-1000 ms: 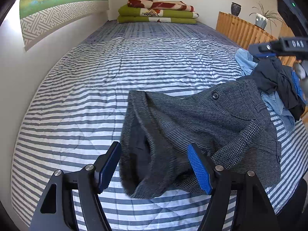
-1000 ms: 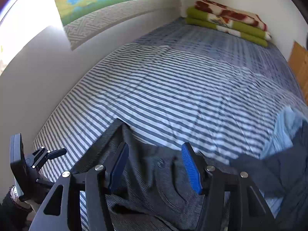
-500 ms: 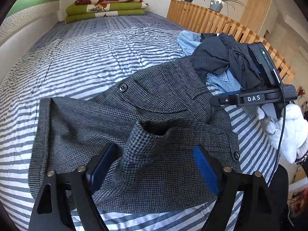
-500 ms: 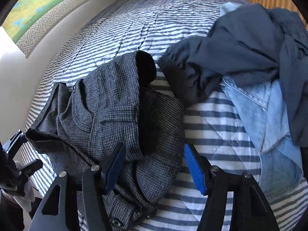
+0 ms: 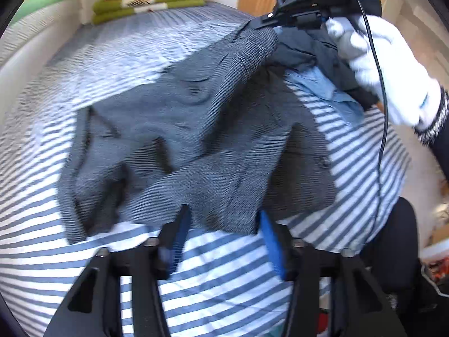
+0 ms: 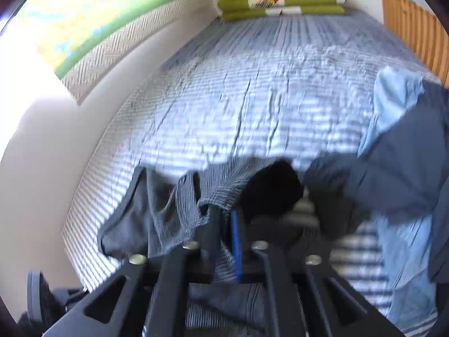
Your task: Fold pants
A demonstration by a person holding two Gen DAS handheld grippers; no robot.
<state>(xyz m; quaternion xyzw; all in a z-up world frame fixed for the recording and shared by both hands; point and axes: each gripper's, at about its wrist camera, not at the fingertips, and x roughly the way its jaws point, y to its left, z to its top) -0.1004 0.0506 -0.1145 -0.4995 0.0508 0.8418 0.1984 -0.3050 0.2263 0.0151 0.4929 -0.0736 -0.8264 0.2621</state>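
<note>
Both tools changed: right tool (image 6: pixel 224 236) now pinching pants (image 5: pixel 196 140) edge, lifted; left tool (image 5: pixel 221 241) spread.

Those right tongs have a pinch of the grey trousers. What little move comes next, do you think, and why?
Probably the left tongs close on the near edge of the grey checked trousers. They stand open right at that edge, while the right tongs are already shut on a far corner and lifting it, so a second grip would let the crumpled cloth be spread flat.
</note>
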